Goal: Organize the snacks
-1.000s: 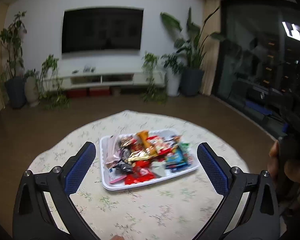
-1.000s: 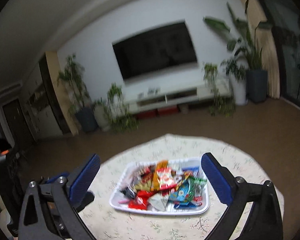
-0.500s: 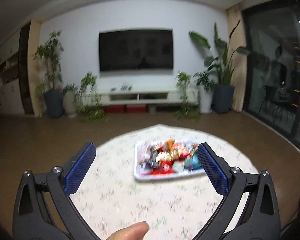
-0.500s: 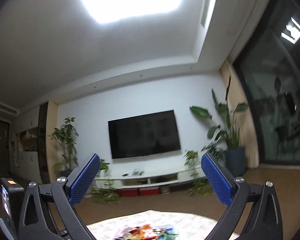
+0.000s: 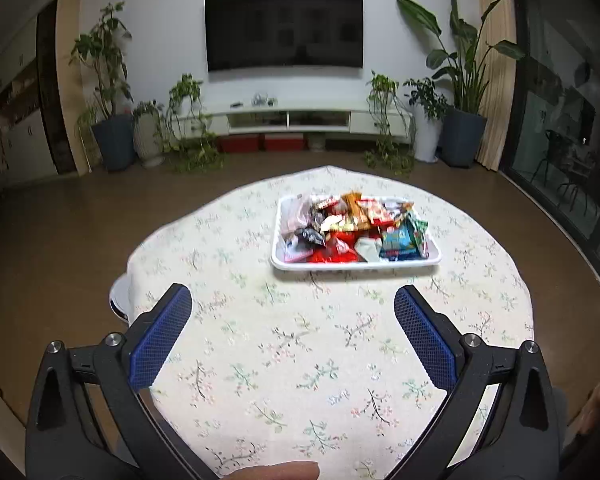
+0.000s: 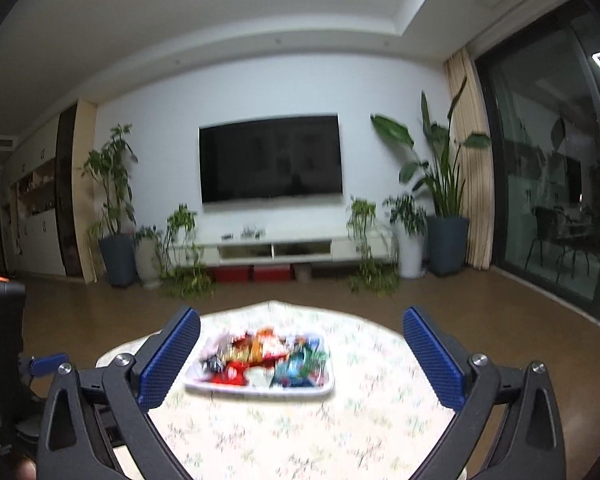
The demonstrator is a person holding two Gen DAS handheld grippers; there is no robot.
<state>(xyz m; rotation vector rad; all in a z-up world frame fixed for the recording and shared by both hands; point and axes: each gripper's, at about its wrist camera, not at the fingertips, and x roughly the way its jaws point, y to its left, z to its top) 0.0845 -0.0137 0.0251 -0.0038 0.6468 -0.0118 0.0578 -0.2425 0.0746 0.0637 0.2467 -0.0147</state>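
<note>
A white rectangular tray (image 5: 354, 267) heaped with several mixed snack packets (image 5: 352, 224) sits on a round table under a floral cloth (image 5: 300, 360). In the left wrist view my left gripper (image 5: 293, 304) hovers open above the near part of the cloth, well short of the tray and empty. The right wrist view shows the same tray (image 6: 256, 389), blurred, with its snacks (image 6: 266, 358). My right gripper (image 6: 300, 336) is open, empty, held above the table with the tray between and beyond its fingers.
A fingertip (image 5: 268, 472) shows at the bottom edge of the left view. Part of the left gripper's body (image 6: 0, 344) fills the left edge of the right view. Brown floor (image 5: 60, 220) surrounds the table; a TV (image 5: 284, 28), low cabinet and potted plants (image 5: 460, 80) line the far wall.
Both cameras swung upward toward the room and have tilted back down to the table. The tray now sits farther from the left gripper, to its right. Both grippers stayed open.
</note>
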